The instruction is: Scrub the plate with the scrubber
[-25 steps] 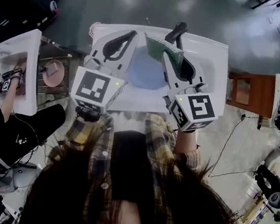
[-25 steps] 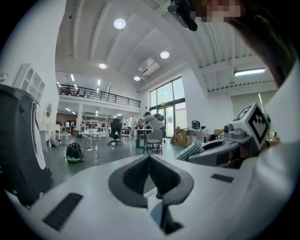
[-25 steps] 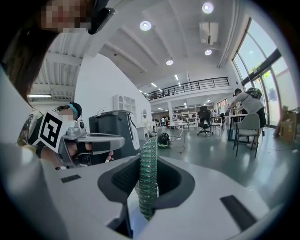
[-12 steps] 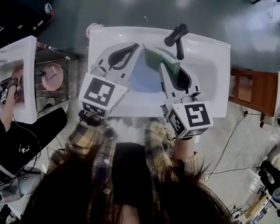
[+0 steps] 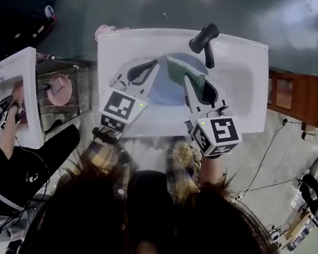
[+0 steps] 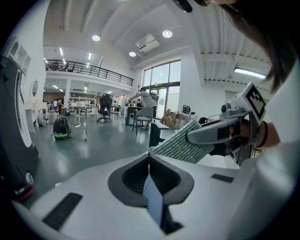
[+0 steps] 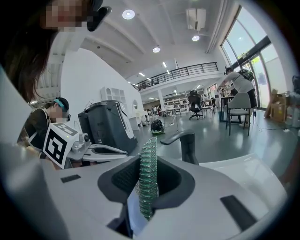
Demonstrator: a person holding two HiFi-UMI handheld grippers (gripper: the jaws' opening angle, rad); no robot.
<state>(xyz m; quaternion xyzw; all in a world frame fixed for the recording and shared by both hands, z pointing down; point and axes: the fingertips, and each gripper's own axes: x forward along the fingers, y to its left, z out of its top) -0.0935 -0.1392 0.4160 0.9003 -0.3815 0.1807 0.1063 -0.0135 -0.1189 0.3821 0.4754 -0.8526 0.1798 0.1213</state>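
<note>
A light blue plate (image 5: pixel 165 90) is held on edge over the white sink (image 5: pixel 243 85). My left gripper (image 5: pixel 150 69) is shut on the plate's left rim, which shows as a thin blue edge (image 6: pixel 153 202) between the pads. A green mesh scrubber (image 5: pixel 184 70) lies against the plate's upper right face. My right gripper (image 5: pixel 191 82) is shut on this scrubber (image 7: pixel 147 183), which stands on edge between its jaws. From the left gripper view the scrubber (image 6: pixel 180 146) and the right gripper (image 6: pixel 224 134) sit just beyond the plate.
A black faucet (image 5: pixel 204 39) rises at the sink's far rim, close behind the scrubber. At the left, another person works at a second white sink (image 5: pixel 19 85) beside a pink plate (image 5: pixel 59 88). A brown wooden stand (image 5: pixel 291 94) is at the right.
The scrubber has slid a little down the plate, away from the faucet and toward me. Both grippers kept their holds, and the left one shifted slightly right.
</note>
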